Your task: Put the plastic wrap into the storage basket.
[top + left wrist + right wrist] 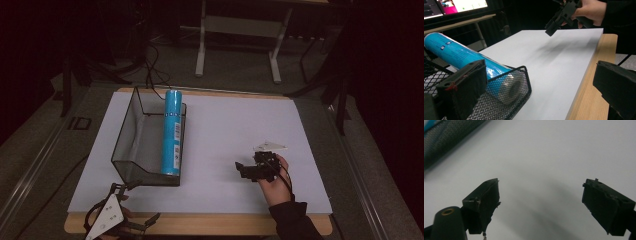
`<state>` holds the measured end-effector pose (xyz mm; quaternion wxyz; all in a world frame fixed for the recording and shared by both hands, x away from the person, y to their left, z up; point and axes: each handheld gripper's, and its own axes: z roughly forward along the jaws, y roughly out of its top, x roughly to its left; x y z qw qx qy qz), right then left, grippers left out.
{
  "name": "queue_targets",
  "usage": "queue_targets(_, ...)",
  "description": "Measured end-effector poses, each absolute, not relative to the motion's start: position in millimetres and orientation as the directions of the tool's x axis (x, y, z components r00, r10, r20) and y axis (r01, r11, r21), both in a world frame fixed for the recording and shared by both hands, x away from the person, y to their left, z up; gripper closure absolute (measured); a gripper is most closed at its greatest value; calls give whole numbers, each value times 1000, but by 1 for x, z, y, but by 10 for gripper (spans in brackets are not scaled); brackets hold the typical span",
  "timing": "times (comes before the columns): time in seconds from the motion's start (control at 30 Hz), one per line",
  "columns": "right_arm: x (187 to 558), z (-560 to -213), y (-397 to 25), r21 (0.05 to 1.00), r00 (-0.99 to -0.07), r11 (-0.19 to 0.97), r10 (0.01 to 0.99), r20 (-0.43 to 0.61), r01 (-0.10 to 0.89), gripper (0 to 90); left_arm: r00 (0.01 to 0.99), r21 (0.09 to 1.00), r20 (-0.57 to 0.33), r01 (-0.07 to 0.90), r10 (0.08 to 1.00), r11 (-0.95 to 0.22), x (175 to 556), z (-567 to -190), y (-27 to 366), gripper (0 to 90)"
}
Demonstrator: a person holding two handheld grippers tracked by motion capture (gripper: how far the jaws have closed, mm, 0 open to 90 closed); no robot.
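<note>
tube lies in basket, left on the board.

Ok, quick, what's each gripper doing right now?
Left gripper: open, holding nothing, beside the mesh basket.
Right gripper: open, empty, above the white sheet.

Setting: indoor lab or recording workspace, dimly lit, dark surroundings. Evidence: wooden-edged rectangular table topped with a plain white sheet-like board; grey carpeted floor with loose black cables running across it; white metal legs of a second desk behind; lit computer monitor on a neighbouring pale desk in the left gripper view. Person's hand in a dark sleeve holds a black instrumented two-jaw gripper with trailing cable.
</note>
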<state>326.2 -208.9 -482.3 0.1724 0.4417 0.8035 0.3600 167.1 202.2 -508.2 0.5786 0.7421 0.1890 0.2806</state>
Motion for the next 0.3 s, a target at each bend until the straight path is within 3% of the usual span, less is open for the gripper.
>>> queue_targets(0.3,329,-494,-211,716,-561,382,828,15,584,141,772,966,195,-45,605,-255,167,-508,203,0)
